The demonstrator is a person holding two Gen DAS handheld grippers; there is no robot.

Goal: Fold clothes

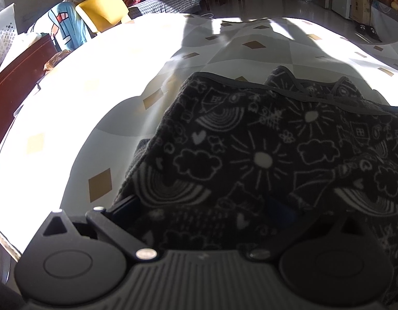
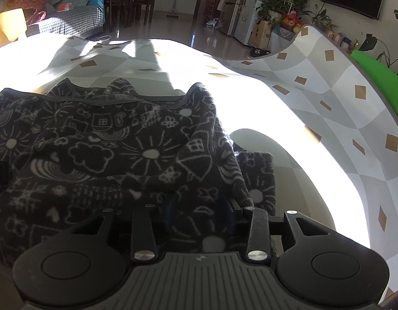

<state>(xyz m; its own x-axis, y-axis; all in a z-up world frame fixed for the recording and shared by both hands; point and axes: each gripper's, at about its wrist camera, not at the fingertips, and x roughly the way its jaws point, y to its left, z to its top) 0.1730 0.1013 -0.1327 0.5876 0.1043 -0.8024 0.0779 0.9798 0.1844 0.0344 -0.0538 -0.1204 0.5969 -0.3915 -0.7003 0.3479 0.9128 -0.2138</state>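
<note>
Left gripper [image 1: 206, 214] and right gripper [image 2: 199, 211] each clamp the dark patterned garment [image 1: 250, 155] (fingertips buried in fleece) over the checkered tablecloth [image 1: 95, 103].

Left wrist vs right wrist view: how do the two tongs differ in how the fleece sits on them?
Left tongs: the doodle-print fleece garment drapes over the right-hand linkage, and the left-hand one is bare. Right tongs: the same fleece bunches between both bare linkages, spilling left. Shared: fingertips buried in cloth, so neither grip is readable; both are over the checkered mat.
</note>
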